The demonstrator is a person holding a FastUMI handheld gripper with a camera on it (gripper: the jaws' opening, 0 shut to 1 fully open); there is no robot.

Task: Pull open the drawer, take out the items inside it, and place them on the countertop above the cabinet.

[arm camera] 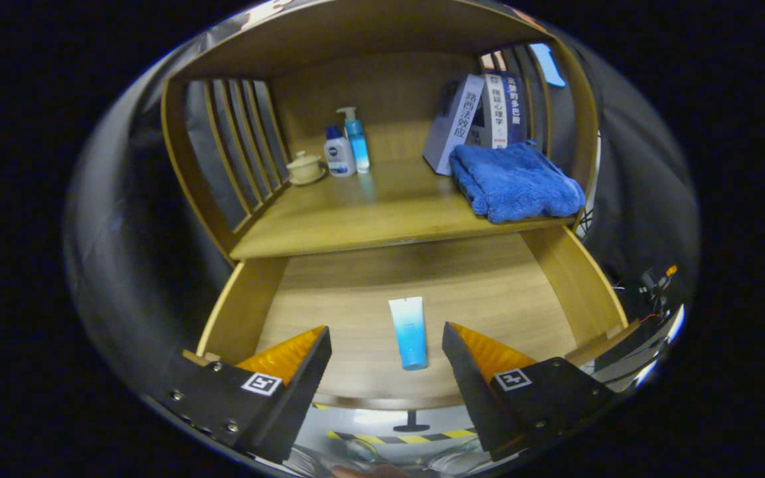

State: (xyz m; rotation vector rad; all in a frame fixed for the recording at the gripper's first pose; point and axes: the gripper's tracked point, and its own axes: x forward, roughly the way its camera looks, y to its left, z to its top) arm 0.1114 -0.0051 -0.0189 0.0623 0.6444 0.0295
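The wooden drawer [236, 312] is pulled out toward me, below the countertop [369, 212] of the cabinet. On the drawer's floor lies a white and blue tube [409, 332], lengthwise, its blue end nearest me. My gripper [386, 342] hovers above the drawer's front part, open, with the tube between its fingers but closer to the right one. Neither finger touches the tube.
On the countertop stand two pump bottles [348, 147], a small lidded cup on a saucer [305, 167] at the left rear, books [475, 119] leaning at the right rear, and a folded blue towel [515, 180] at the right front. Slatted side walls enclose the shelf.
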